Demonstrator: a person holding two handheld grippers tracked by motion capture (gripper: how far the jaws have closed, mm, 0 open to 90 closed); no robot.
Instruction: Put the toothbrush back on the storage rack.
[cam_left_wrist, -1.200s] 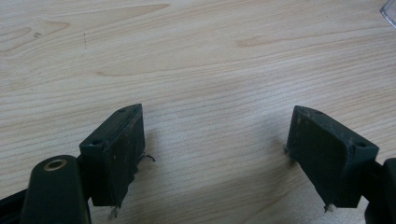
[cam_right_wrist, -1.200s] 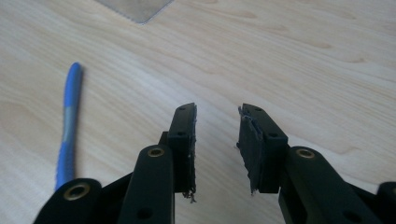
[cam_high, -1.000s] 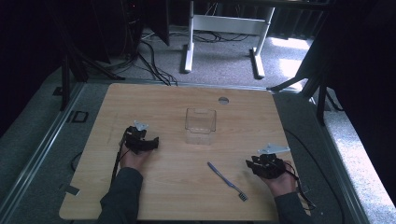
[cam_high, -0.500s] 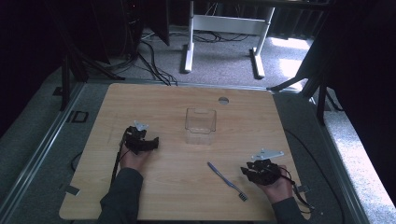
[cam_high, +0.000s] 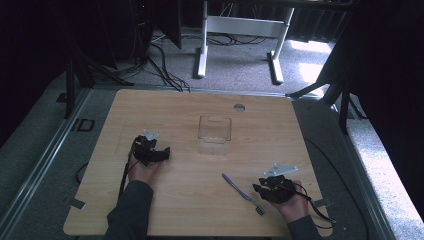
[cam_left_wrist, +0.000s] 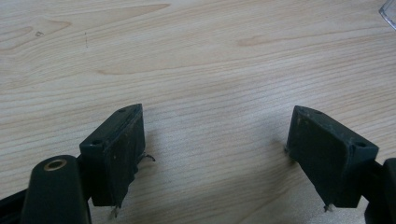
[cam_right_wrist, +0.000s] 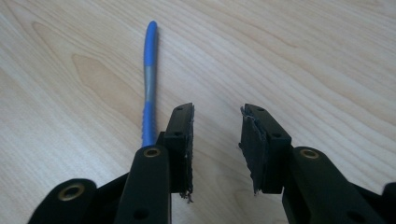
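Observation:
A blue and grey toothbrush (cam_high: 242, 193) lies flat on the wooden table (cam_high: 190, 110) near the front right, its bristle head toward the front edge. My right gripper (cam_high: 260, 190) rests just right of it, open, with bare wood between the jaws. In the right gripper view the toothbrush (cam_right_wrist: 148, 88) runs along the outside of the left jaw, beside my right gripper (cam_right_wrist: 217, 112) and not between its pads. My left gripper (cam_high: 162, 152) sits at the table's left, and in its own view my left gripper (cam_left_wrist: 217, 116) stands wide open over bare wood.
A clear plastic box (cam_high: 215, 134) stands at the table's middle, and its corner (cam_left_wrist: 390, 9) shows in the left gripper view. A round cable hole (cam_high: 239, 107) sits near the far edge. A white stand (cam_high: 240, 30) and cables lie on the floor beyond.
My right gripper has slid a little to the left and toward the front edge, closer to the toothbrush. The left gripper has stayed where it was.

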